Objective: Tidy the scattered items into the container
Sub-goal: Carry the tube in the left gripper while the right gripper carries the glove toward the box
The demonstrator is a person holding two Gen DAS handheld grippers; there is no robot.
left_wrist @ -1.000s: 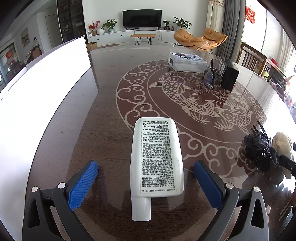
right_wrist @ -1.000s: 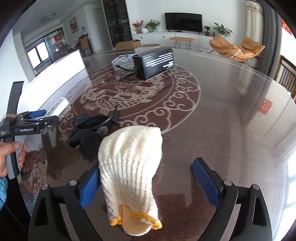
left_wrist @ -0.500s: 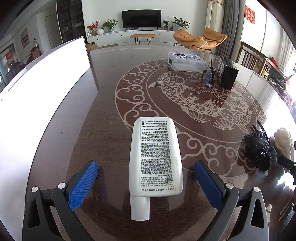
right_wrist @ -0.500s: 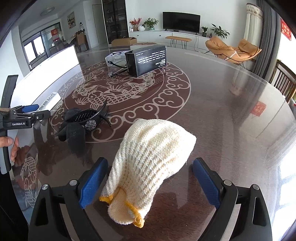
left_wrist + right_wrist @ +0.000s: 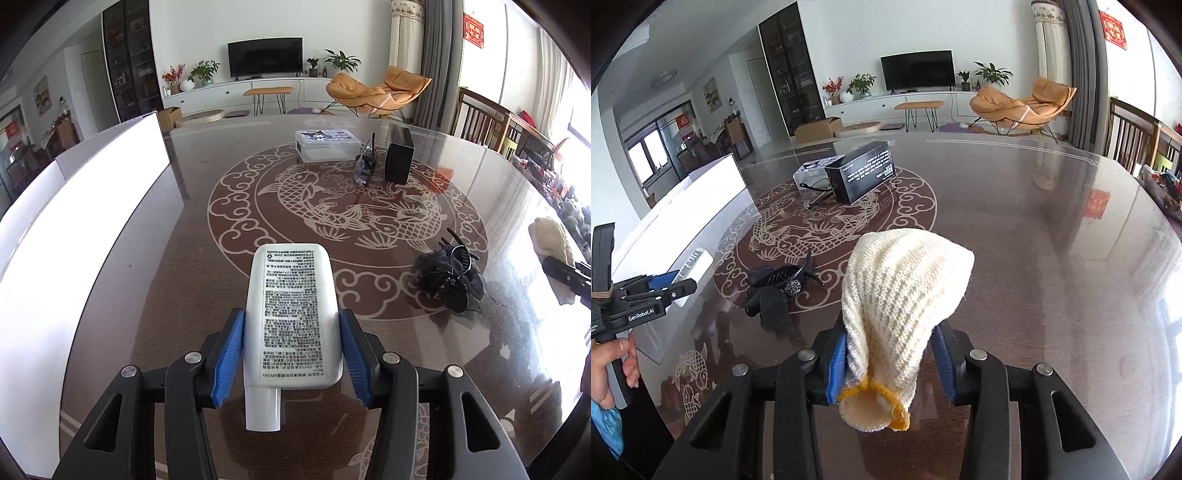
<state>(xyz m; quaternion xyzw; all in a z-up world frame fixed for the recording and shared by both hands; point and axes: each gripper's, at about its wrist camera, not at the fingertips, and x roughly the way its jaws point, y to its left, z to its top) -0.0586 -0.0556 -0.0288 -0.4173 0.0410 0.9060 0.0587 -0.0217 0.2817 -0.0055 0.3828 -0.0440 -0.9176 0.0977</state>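
Left gripper (image 5: pixel 291 354) jaws closing, blue pads pinching flat white plastic tube with printed text (image 5: pixel 291 317) by both long edges, cap end trailing behind fingers. Right gripper (image 5: pixel 892 363) jaws closing, squeezing cream knitted glove with yellow cuff (image 5: pixel 897 295), cuff bunching between pads, body sticking out ahead of fingertips.

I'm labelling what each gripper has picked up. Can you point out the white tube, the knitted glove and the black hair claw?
white tube (image 5: pixel 291 325): left wrist view, its printed label.
knitted glove (image 5: pixel 901 295): right wrist view, its cream knit body.
black hair claw (image 5: pixel 783 276): right wrist view, its slotted shell.
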